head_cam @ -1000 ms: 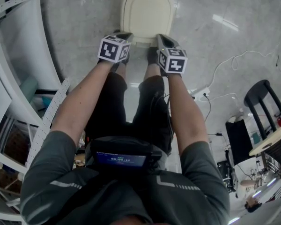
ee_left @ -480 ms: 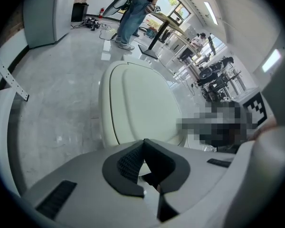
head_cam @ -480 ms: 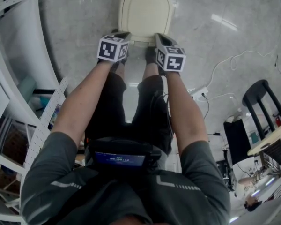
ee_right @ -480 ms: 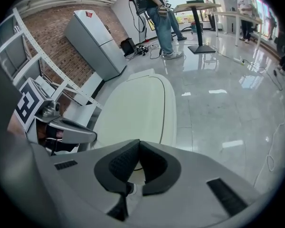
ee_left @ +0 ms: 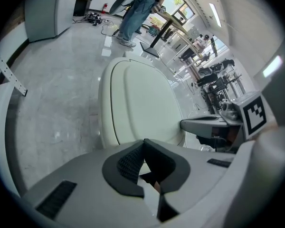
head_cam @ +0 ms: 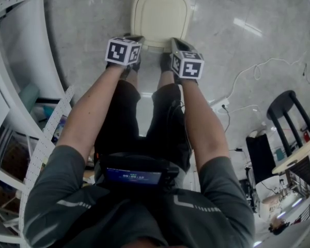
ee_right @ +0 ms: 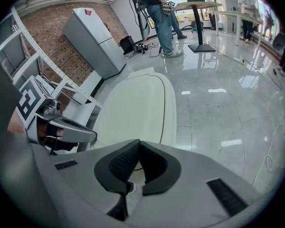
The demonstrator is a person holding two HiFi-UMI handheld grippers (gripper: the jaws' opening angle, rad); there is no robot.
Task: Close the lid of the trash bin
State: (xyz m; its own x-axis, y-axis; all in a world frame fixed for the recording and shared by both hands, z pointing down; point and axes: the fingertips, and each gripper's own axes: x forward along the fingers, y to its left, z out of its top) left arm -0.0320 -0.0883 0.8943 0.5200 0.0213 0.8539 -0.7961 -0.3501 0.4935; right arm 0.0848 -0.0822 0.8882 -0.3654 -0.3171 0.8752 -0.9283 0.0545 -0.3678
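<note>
A cream trash bin point(head_cam: 161, 14) stands on the grey floor in front of the person's feet, its lid point(ee_left: 142, 103) lying flat and down on the body. My left gripper point(head_cam: 136, 39) hovers at the bin's near left edge, jaws shut with nothing between them point(ee_left: 143, 144). My right gripper point(head_cam: 175, 41) is level with it at the near right edge, also shut and empty point(ee_right: 138, 144). The lid point(ee_right: 137, 110) fills the space just ahead of both jaws. Each gripper shows in the other's view.
A white shelving rack point(head_cam: 20, 87) curves along the left. A black chair point(head_cam: 292, 107), a round table edge and loose cables point(head_cam: 248, 74) lie to the right. A person point(ee_right: 161, 18) stands beyond the bin by a pedestal table; a grey cabinet point(ee_right: 92, 37) stands by a brick wall.
Both grippers have drifted slightly left and a touch farther toward the bin. The lid has stayed flat throughout.
</note>
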